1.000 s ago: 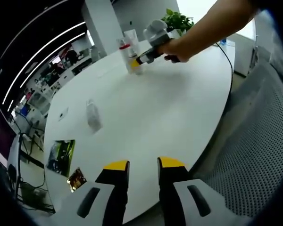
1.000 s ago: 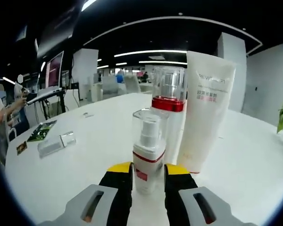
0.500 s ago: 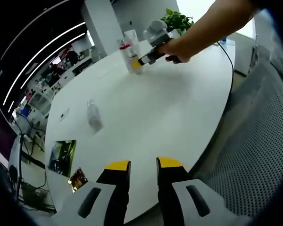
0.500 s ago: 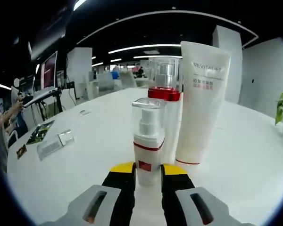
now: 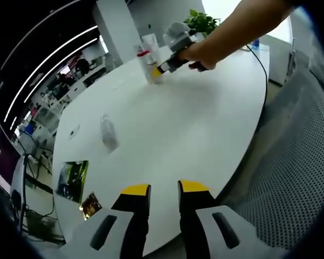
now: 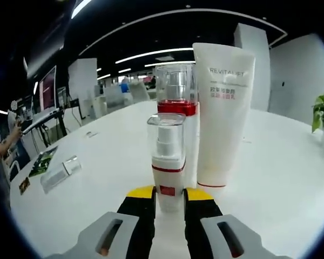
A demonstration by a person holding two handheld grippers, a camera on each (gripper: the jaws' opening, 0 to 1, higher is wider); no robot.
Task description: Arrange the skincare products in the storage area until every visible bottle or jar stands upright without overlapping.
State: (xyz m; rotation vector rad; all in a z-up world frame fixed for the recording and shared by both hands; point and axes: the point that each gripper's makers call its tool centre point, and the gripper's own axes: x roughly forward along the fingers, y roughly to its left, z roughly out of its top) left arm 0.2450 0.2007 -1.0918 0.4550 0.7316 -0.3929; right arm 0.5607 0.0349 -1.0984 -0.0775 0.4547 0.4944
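A small white pump bottle (image 6: 167, 162) with a clear cap and red band stands upright between the jaws of my right gripper (image 6: 169, 193), which is shut on its base. Right behind it stand a taller bottle (image 6: 175, 105) with a red collar and clear cap, and a white tube (image 6: 221, 113) on its cap. In the left gripper view the same group (image 5: 147, 60) stands at the far side of the white round table (image 5: 194, 124), with a hand holding the right gripper (image 5: 163, 67) against it. My left gripper (image 5: 163, 189) hovers open over the table's near edge.
A clear flat box (image 5: 108, 133) (image 6: 58, 174) lies mid-table. A green photo (image 5: 70, 179) and a small card (image 5: 90, 205) lie near the edge. A potted plant (image 5: 202, 22) stands at the far end, a cable (image 5: 263, 75) runs along the rim, and a mesh chair (image 5: 291, 178) stands beside the table.
The right jaws have narrowed onto the small pump bottle's base, and that view has shifted slightly. The left gripper has barely moved.
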